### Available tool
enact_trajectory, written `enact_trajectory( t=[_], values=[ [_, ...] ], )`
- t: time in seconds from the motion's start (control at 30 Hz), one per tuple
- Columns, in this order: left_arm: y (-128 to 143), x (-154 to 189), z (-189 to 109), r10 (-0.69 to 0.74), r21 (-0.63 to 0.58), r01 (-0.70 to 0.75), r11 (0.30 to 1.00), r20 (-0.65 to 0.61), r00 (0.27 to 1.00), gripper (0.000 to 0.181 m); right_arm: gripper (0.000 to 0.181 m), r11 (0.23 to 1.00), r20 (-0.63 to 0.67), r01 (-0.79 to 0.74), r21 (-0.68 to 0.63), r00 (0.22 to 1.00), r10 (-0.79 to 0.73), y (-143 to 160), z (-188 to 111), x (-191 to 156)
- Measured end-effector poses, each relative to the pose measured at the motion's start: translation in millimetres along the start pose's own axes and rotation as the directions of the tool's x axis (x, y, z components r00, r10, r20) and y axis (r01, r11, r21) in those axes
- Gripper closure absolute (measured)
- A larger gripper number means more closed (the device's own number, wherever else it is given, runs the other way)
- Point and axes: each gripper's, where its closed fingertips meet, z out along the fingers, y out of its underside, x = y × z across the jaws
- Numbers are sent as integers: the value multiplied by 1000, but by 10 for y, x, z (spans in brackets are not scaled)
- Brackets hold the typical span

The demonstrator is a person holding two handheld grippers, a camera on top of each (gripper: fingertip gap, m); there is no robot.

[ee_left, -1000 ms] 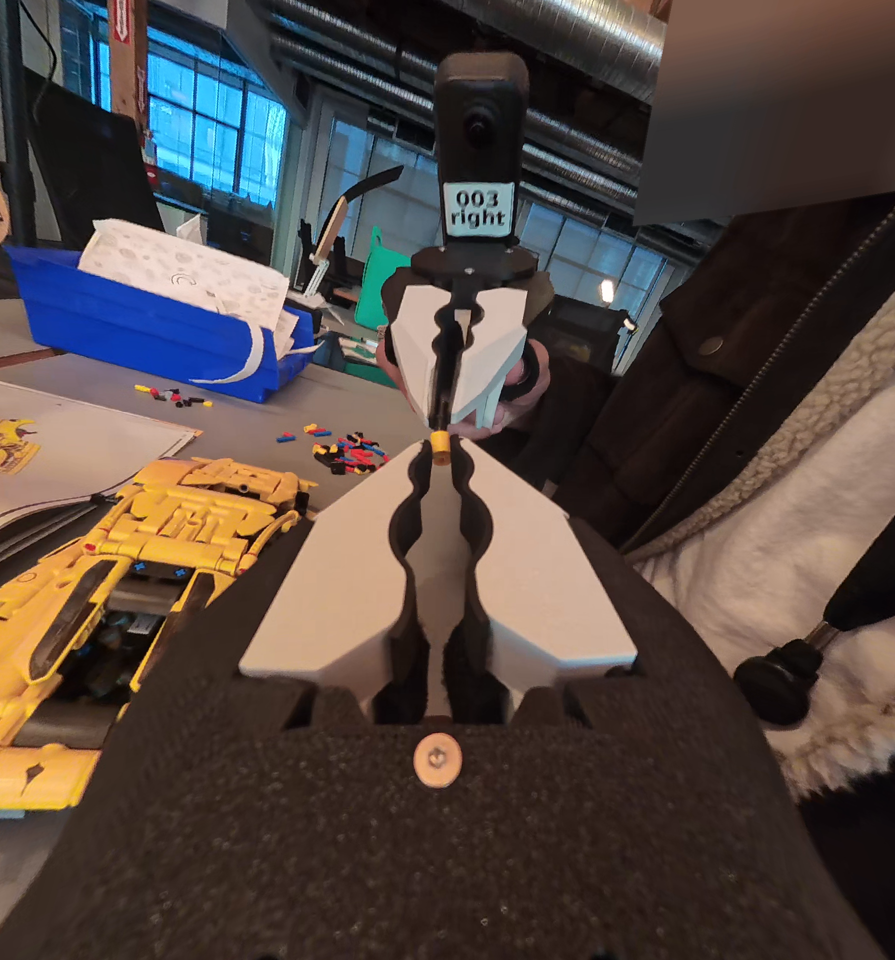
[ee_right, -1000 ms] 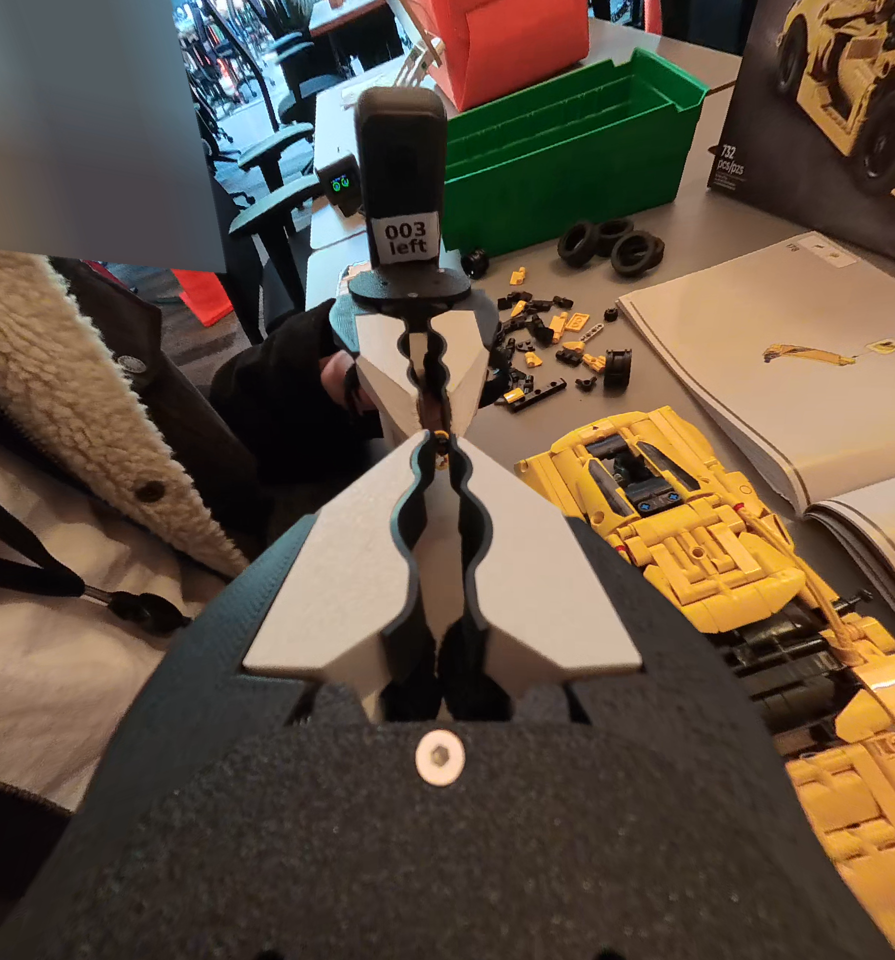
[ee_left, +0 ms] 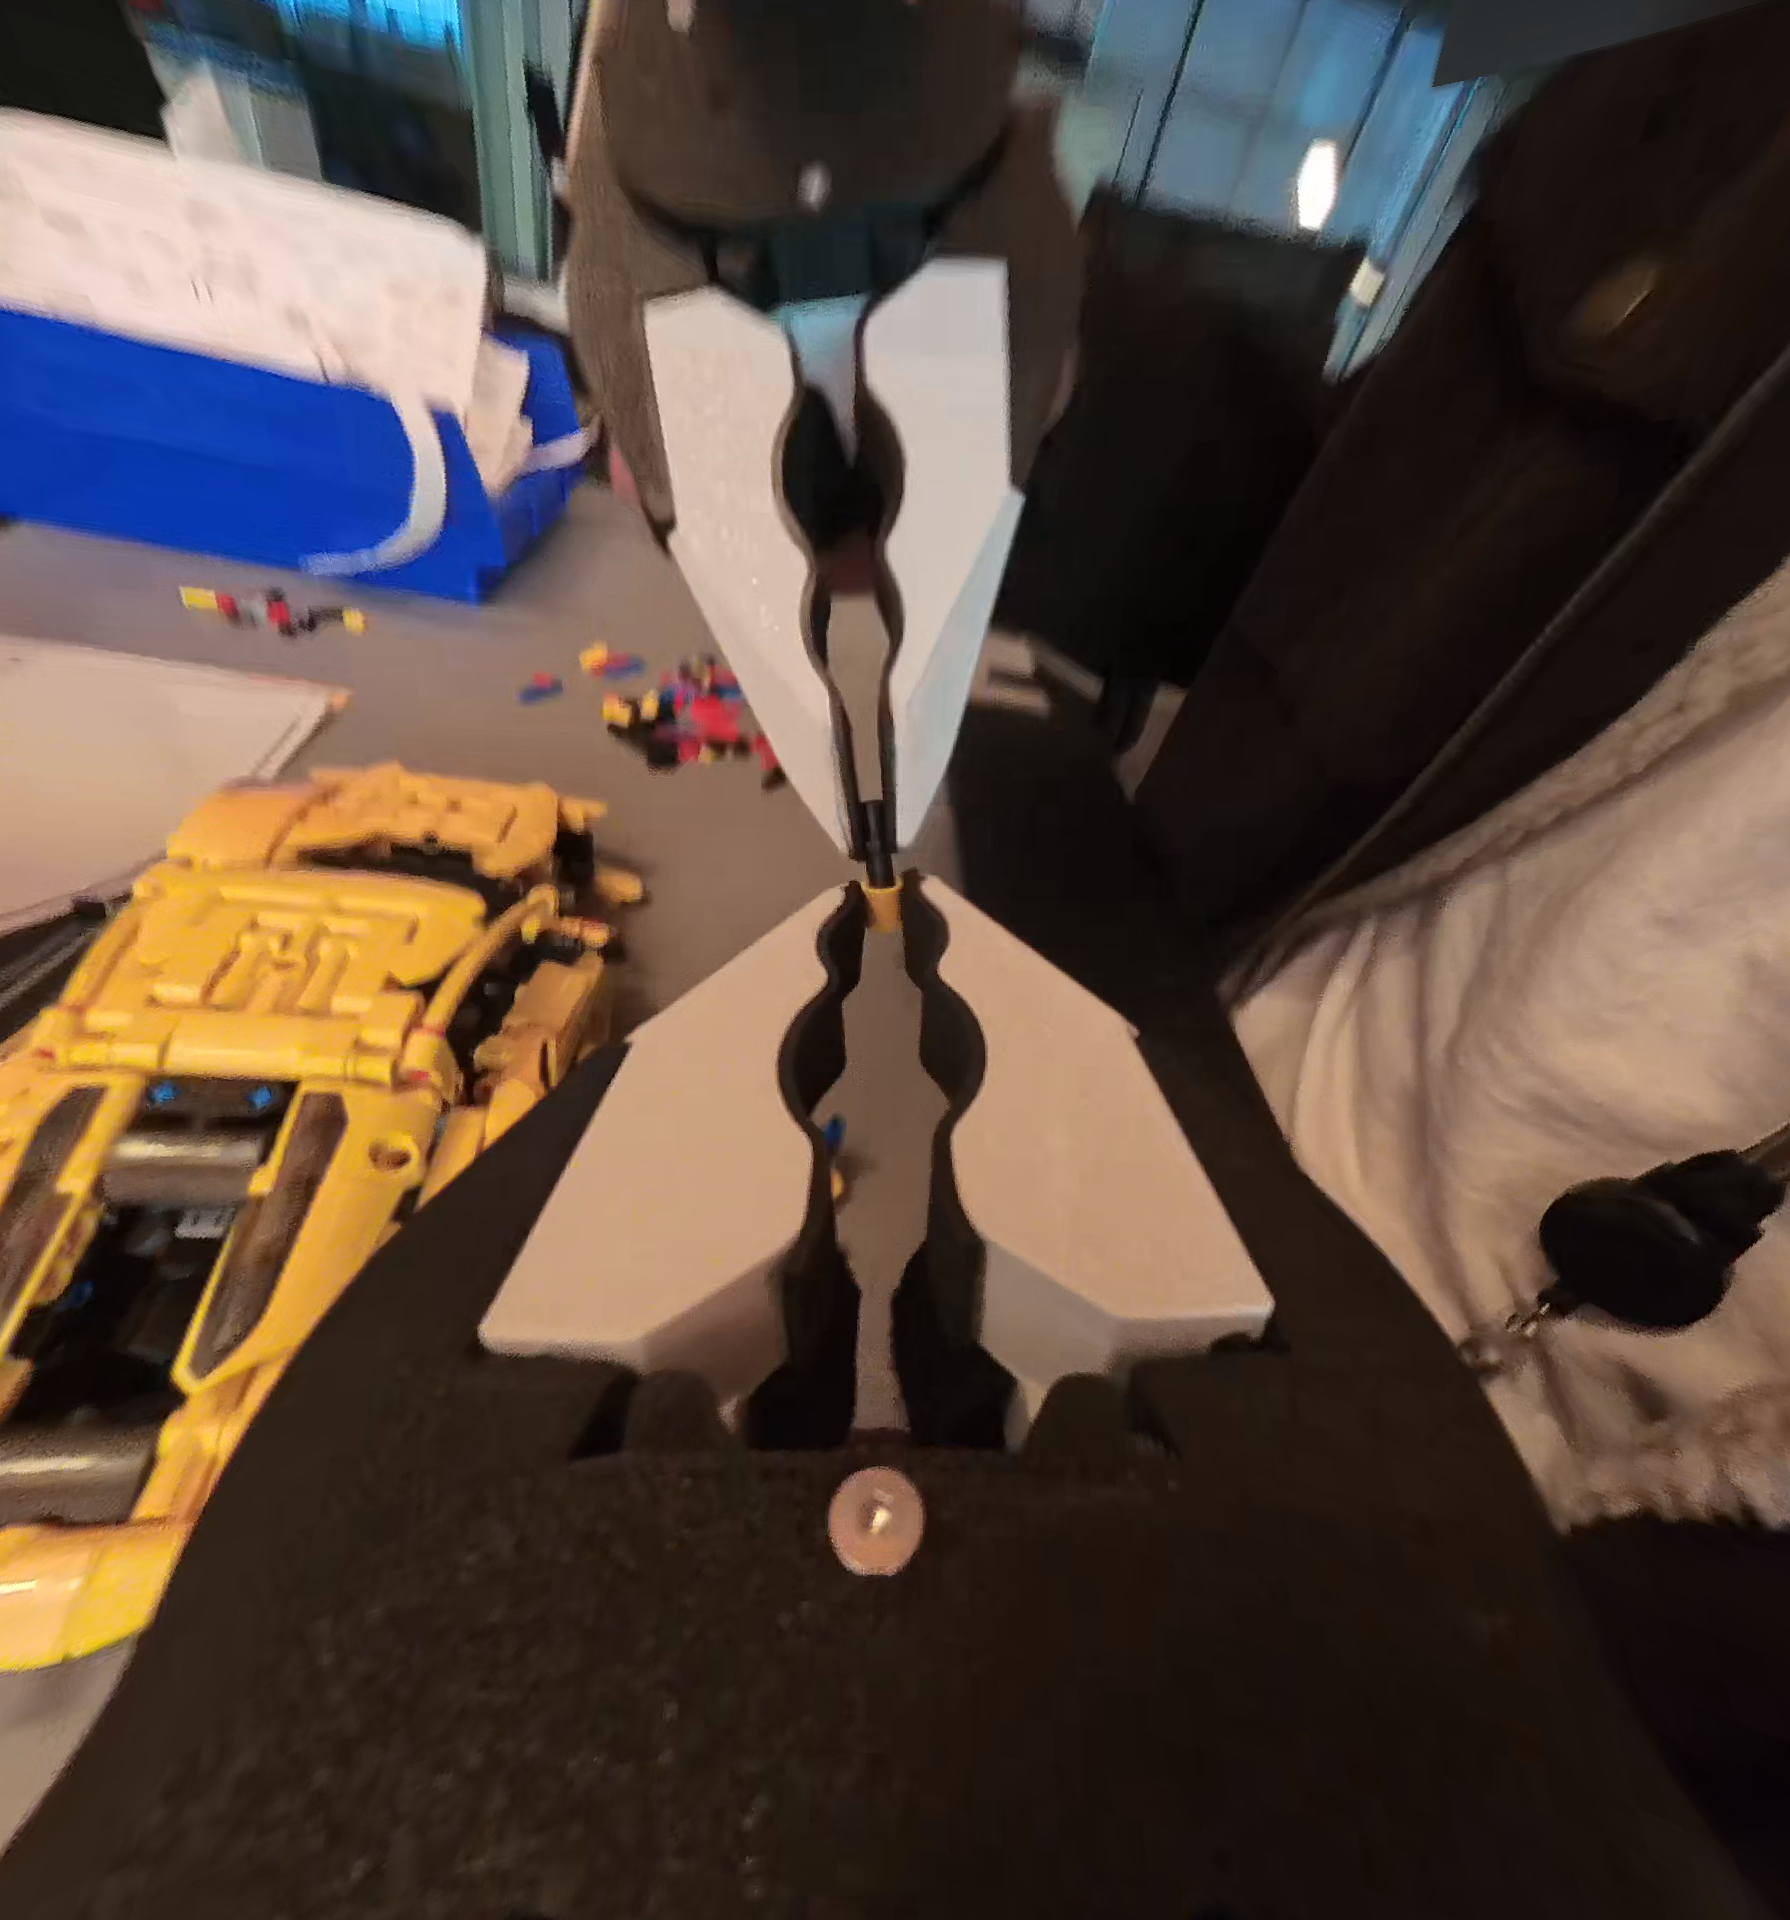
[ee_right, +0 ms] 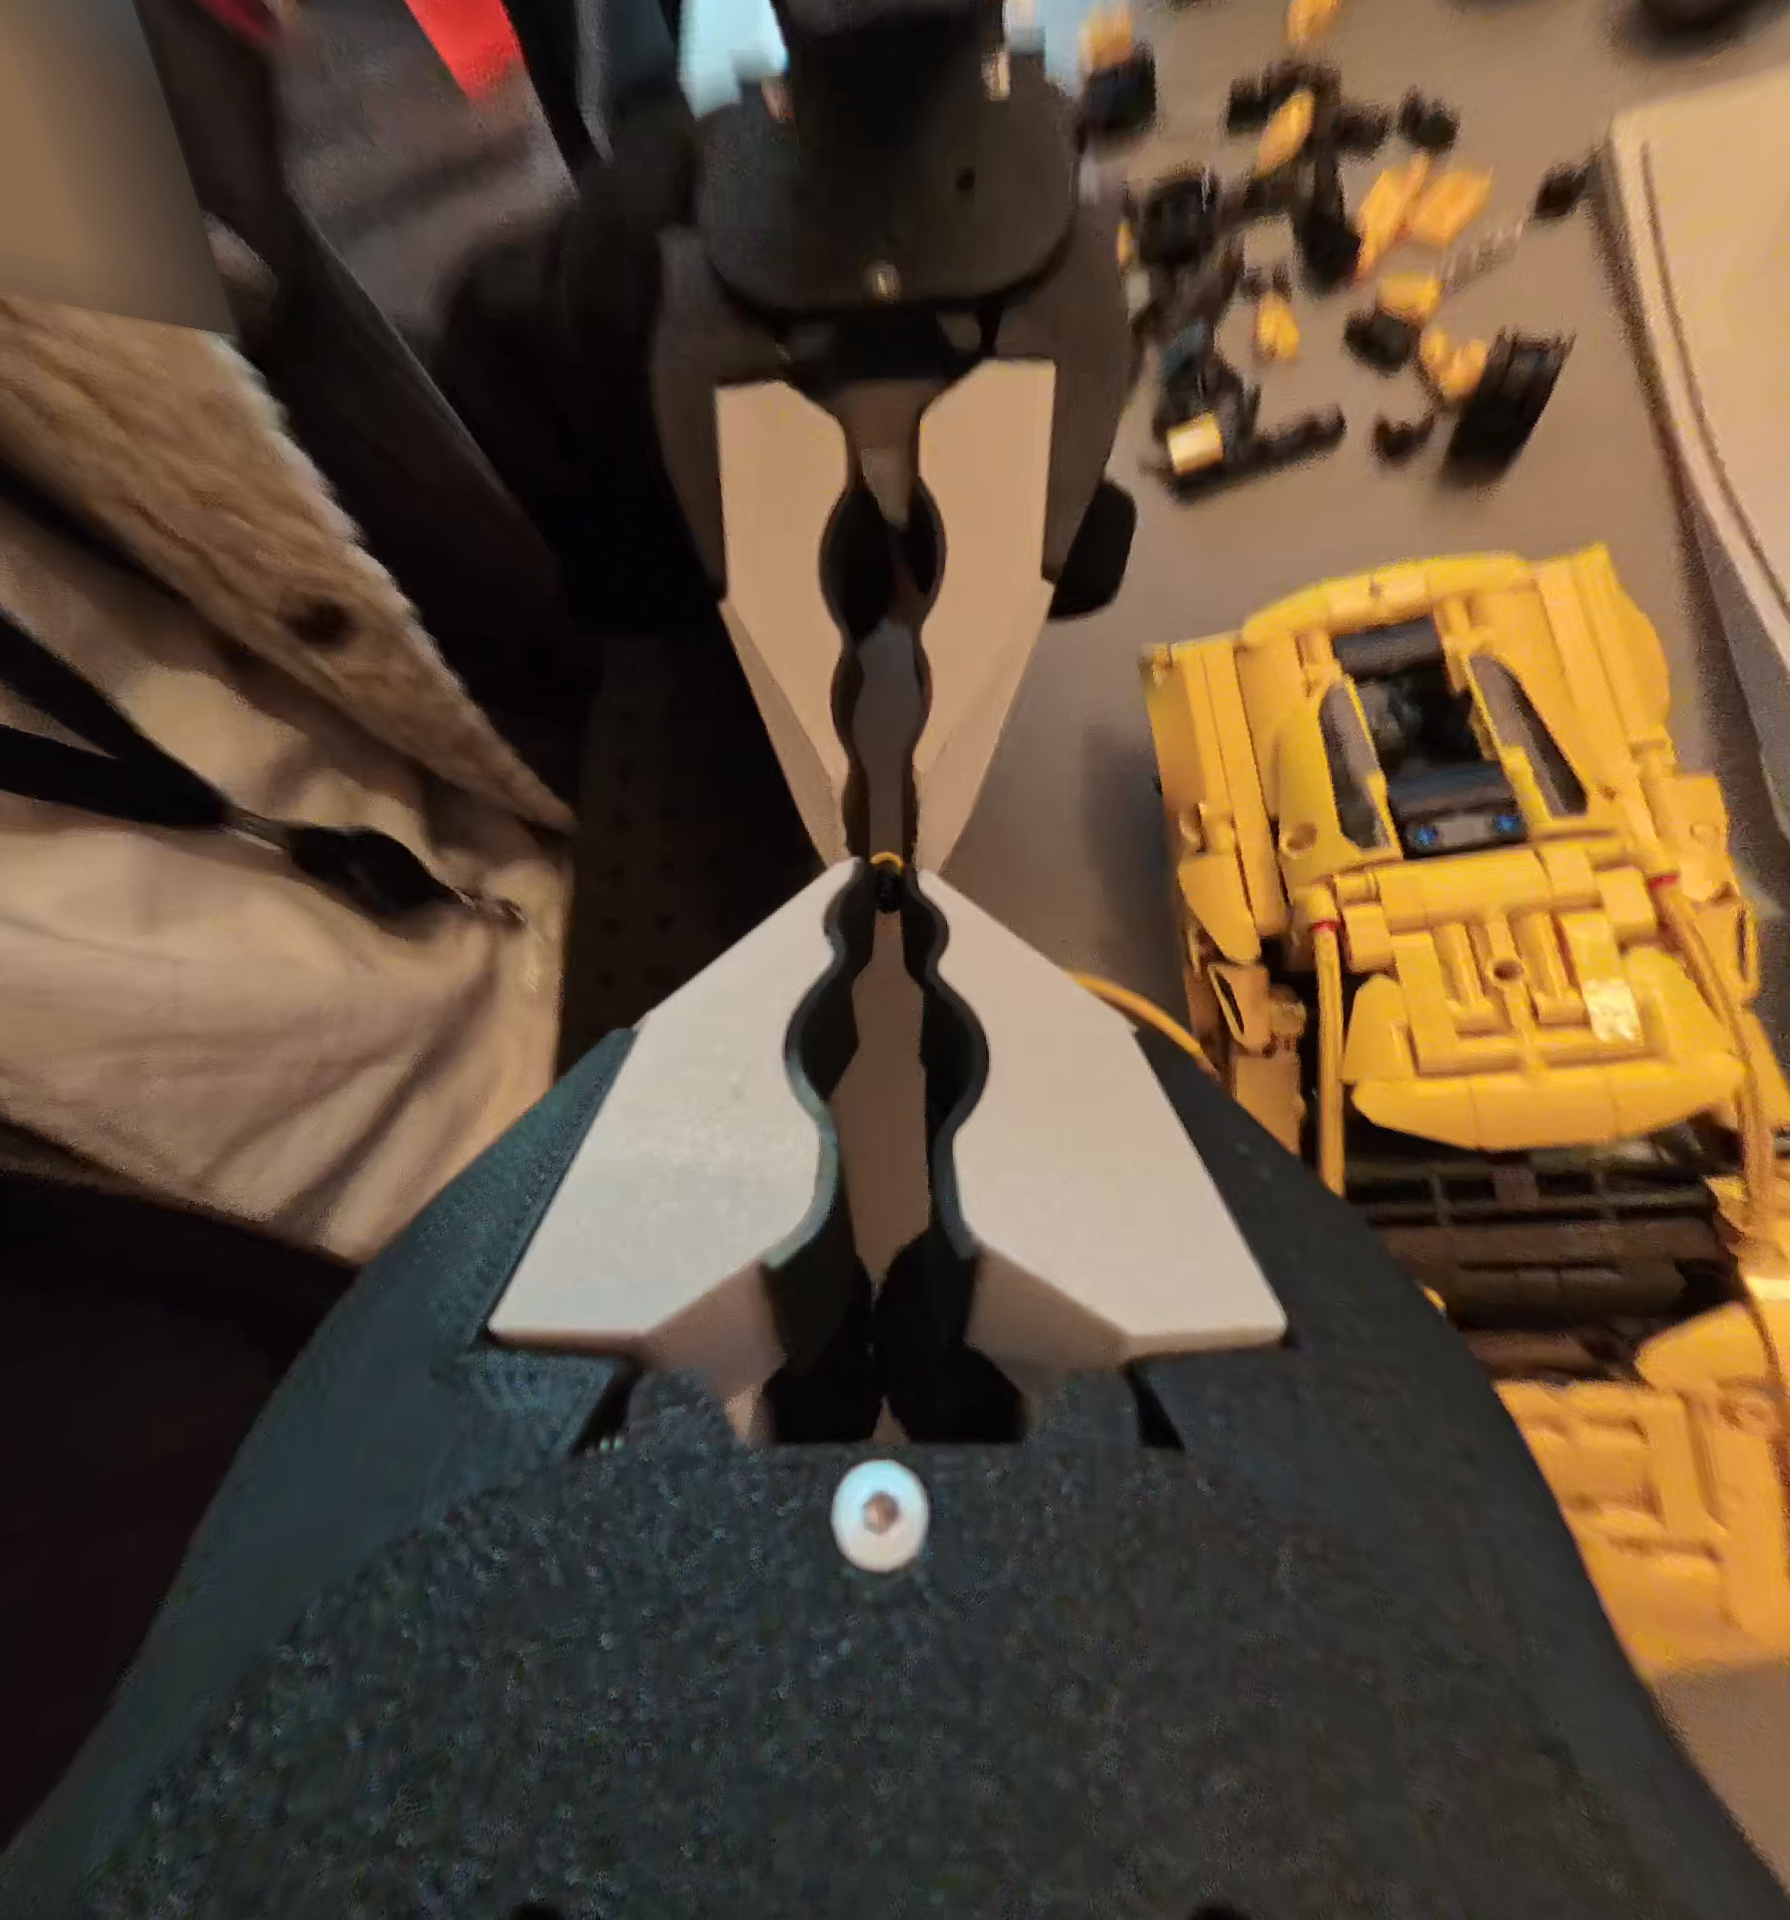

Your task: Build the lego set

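Observation:
My left gripper (ee_left: 878, 902) is shut on a small yellow piece (ee_left: 880, 906), held in the air above the table edge. My right gripper (ee_left: 873, 831) faces it tip to tip, shut on a short black pin (ee_left: 873, 840). The pin's end touches the yellow piece. In the right wrist view my right gripper (ee_right: 883, 888) holds the black pin (ee_right: 886, 894), and the left gripper (ee_right: 883, 847) comes down from above with a sliver of the yellow piece (ee_right: 883, 860) showing. The part-built yellow lego car (ee_left: 247, 1039) lies on the grey table beside them and also shows in the right wrist view (ee_right: 1493, 935).
A blue bin (ee_left: 195, 436) with white paper stands at the back. Loose small pieces (ee_left: 693, 717) lie near it, and black and yellow ones (ee_right: 1338, 312) lie beyond the car. An open instruction booklet (ee_left: 91, 748) (ee_right: 1753, 416) lies by the car. The person's coat (ee_left: 1493, 1143) is close. Left and right tips are no more than a few centimetres apart.
The two grippers have drawn closer and tilted further down towards the table. The black pin now shows between the right fingertips and meets the yellow piece.

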Motion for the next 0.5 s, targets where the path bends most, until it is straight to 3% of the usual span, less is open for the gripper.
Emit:
enact_trajectory(
  t=[0.07,0.33,0.5],
  values=[
    [-140,26,-56,-15,90,17,996,-23,1000,175,178,993,53,-29,117,998,23,-108,-71,-33],
    [-289,29,-158,-53,198,63,978,-55,997,175,178,920,135,-102,379,989,54,-273,-157,-68],
    [-289,21,-175,-51,201,61,978,-52,997,175,178,924,93,-92,371,994,61,-247,-161,-57]
  ],
)
